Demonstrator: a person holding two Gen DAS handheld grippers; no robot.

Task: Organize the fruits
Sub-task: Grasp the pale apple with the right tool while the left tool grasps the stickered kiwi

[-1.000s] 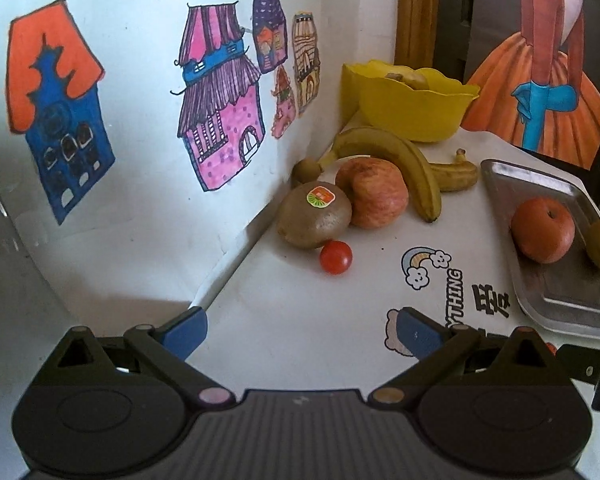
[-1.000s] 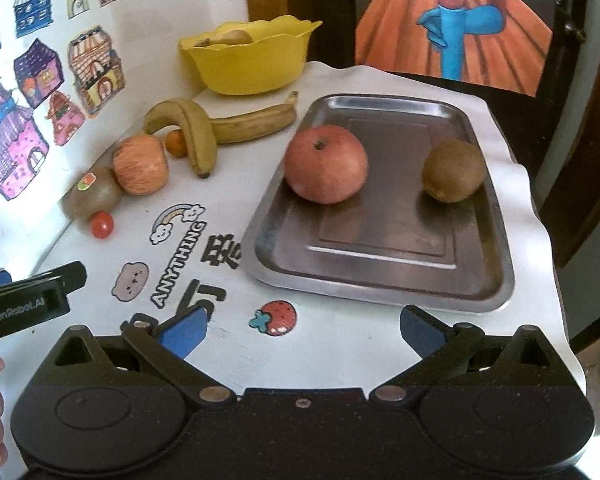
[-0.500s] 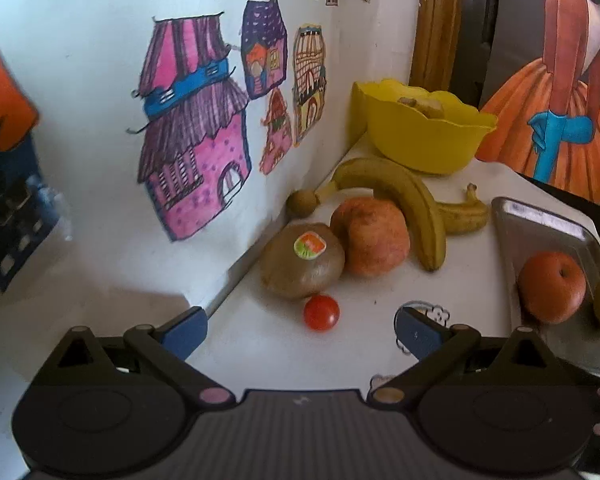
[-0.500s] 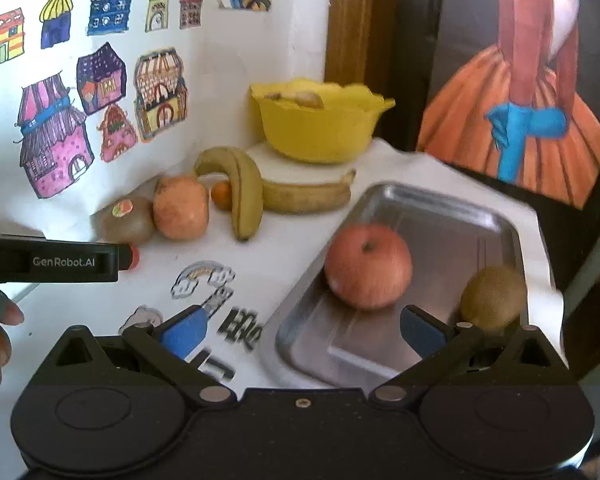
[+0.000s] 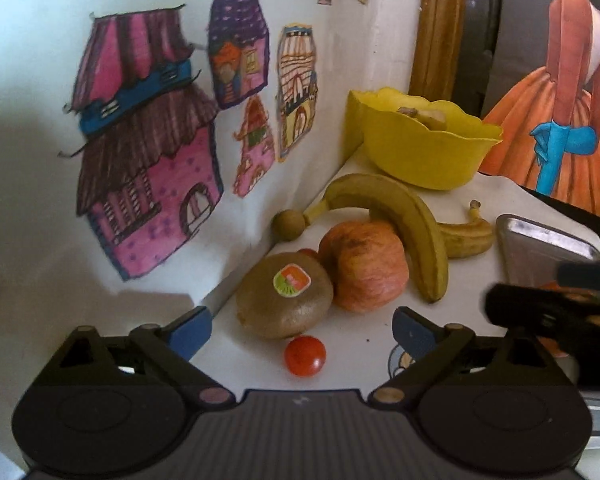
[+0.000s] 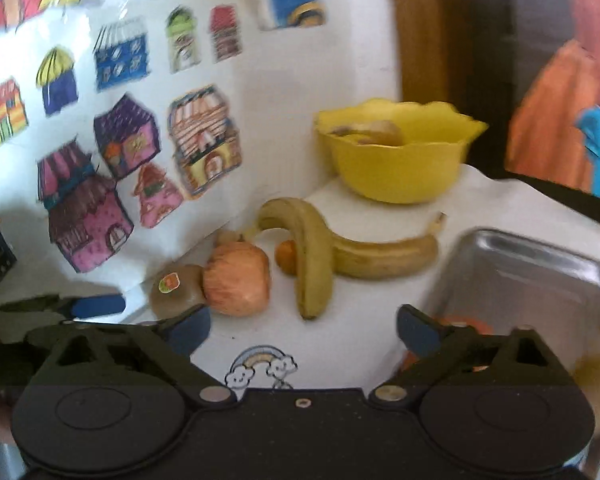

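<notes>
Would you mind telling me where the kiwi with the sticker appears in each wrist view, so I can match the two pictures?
Left wrist view: the stickered kiwi sits centre, just beyond the fingertips, with the cherry tomato in front of it.
Right wrist view: it lies left of centre, beside the wall, partly behind the left fingertip.
Shared landmark: the apple next to it.

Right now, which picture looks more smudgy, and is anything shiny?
Right wrist view: smeared all over, the wall drawings and yellow bowl soft-edged, with glare on the metal tray. Left wrist view: sharper on the kiwi, though the other gripper at its right edge is a dark blur.
</notes>
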